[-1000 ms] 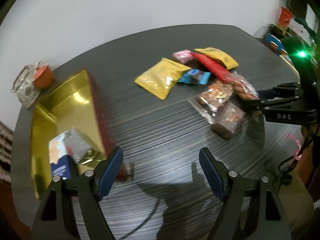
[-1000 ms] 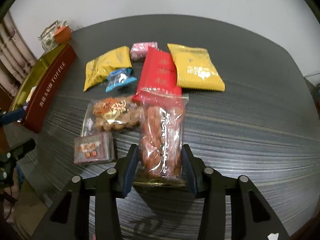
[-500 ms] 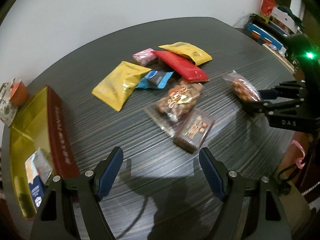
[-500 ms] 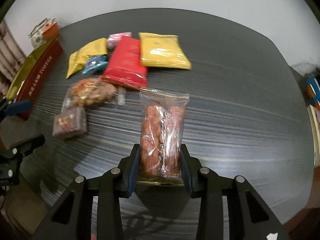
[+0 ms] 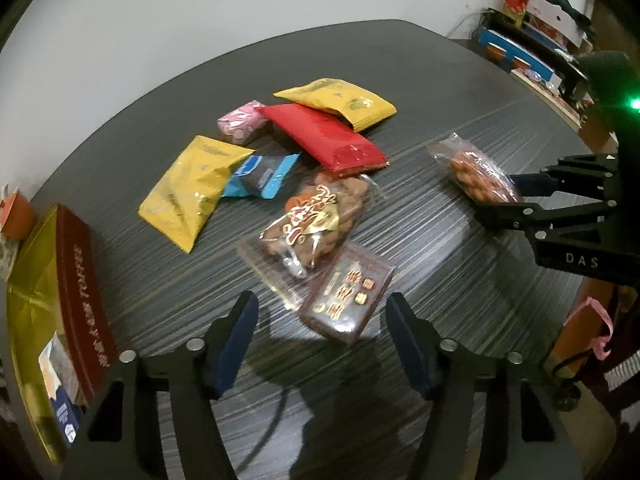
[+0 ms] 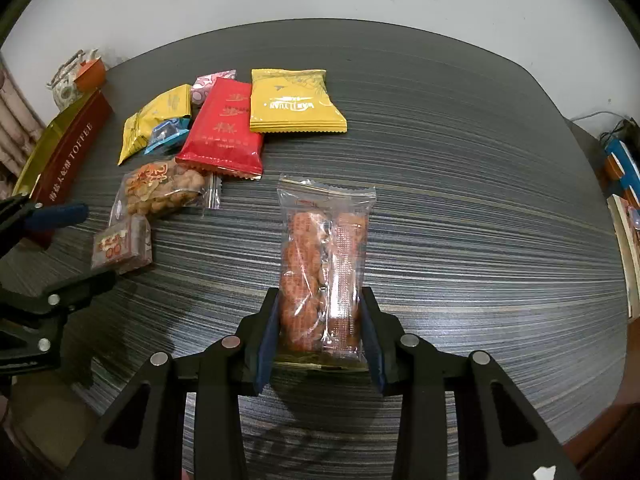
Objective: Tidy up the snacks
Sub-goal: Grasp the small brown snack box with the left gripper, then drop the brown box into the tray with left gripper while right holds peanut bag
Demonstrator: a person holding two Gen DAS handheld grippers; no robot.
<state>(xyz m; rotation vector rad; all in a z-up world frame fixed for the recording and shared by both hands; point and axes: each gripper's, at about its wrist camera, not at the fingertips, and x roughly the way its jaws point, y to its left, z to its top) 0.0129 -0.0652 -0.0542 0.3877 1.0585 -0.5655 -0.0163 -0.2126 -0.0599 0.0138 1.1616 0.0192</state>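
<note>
My left gripper (image 5: 322, 304) hovers low over the table, its jaws closing, with a dark brown snack pack (image 5: 346, 300) just ahead between its fingertips; the pads do not touch it. A clear bag of nuts (image 5: 320, 216) lies just beyond that pack. My right gripper (image 6: 320, 300) is shut on a clear bag of orange-red snacks (image 6: 320, 260), held apart from the pile on the right. A red pack (image 5: 320, 136), two yellow packs (image 5: 340, 100) (image 5: 192, 188), a blue sweet (image 5: 264, 174) and a pink one (image 5: 240, 120) lie further back.
A red toffee tin with a gold inside (image 5: 80, 280) sits at the table's left edge and holds a blue-and-white pack (image 5: 56, 392). A small teapot and orange cup (image 6: 80, 76) stand behind the tin. Shelves with boxes (image 5: 532, 40) are off the table's right side.
My left gripper swung from beside the tin to the brown pack and its jaws narrowed. My right gripper pulled the clear orange-red bag out of the pile, toward the right.
</note>
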